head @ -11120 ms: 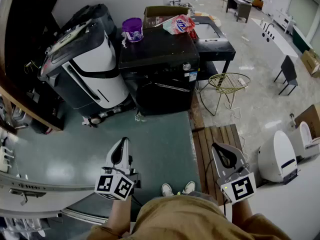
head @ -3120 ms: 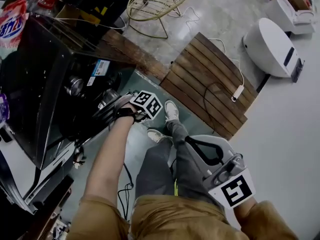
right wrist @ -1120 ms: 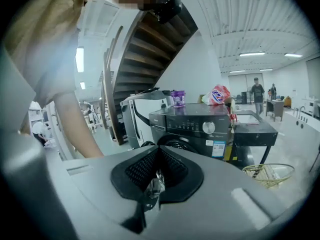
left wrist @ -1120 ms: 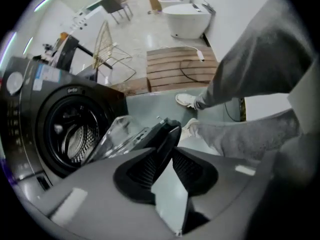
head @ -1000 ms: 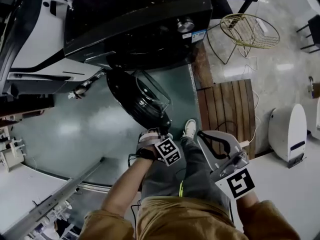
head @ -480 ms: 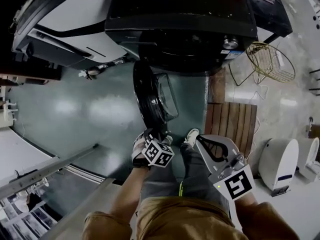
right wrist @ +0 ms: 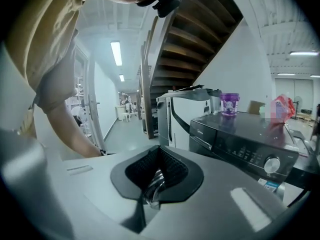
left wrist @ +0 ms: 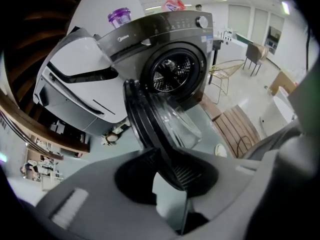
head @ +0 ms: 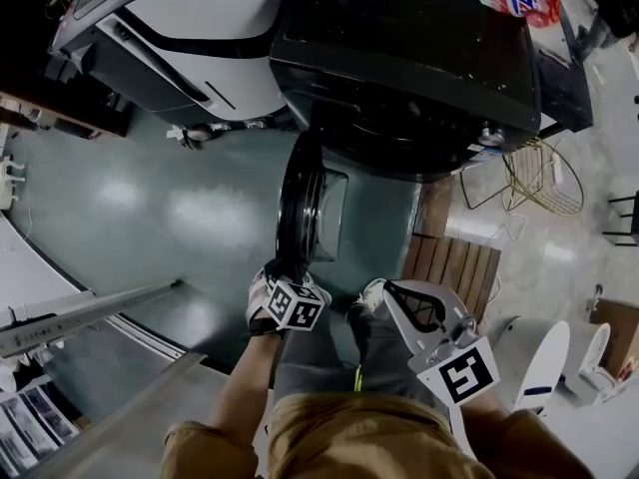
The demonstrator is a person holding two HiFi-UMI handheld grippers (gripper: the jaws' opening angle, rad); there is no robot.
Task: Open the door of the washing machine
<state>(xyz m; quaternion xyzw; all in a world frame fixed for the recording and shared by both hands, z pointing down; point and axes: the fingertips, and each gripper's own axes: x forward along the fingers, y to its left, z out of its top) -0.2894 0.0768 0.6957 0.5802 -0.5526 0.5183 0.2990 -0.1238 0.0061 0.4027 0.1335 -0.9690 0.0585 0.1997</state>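
**A:** Which way did the door end up pointing?

**B:** When I looked, the door [head: 300, 203] stood swung out from the front of the washing machine [head: 419, 58]. It was edge-on in the head view, with its long axis running from the hinge toward the person's legs. The drum opening [left wrist: 170, 76] lay bare behind it.

**A:** And the grippers?

**B:** My left gripper [head: 283, 270] was pinching the door's free rim. The right gripper [head: 387, 289] hung near the door's end but apart from it, jaws pressed together on nothing.

**A:** Any change from a second before?

**B:** Yes. Back then the door slanted at a shallower angle off the machine front, and now it sat roughly square to it. In the earliest frame it was closed and both grippers hung free.

**A:** Room to move?

**B:** Bare green floor [head: 150, 208] spread left of the door, up to the white appliance [head: 190, 38]. On the right, wooden slats [head: 449, 262] and a wire chair [head: 544, 173] sat near.
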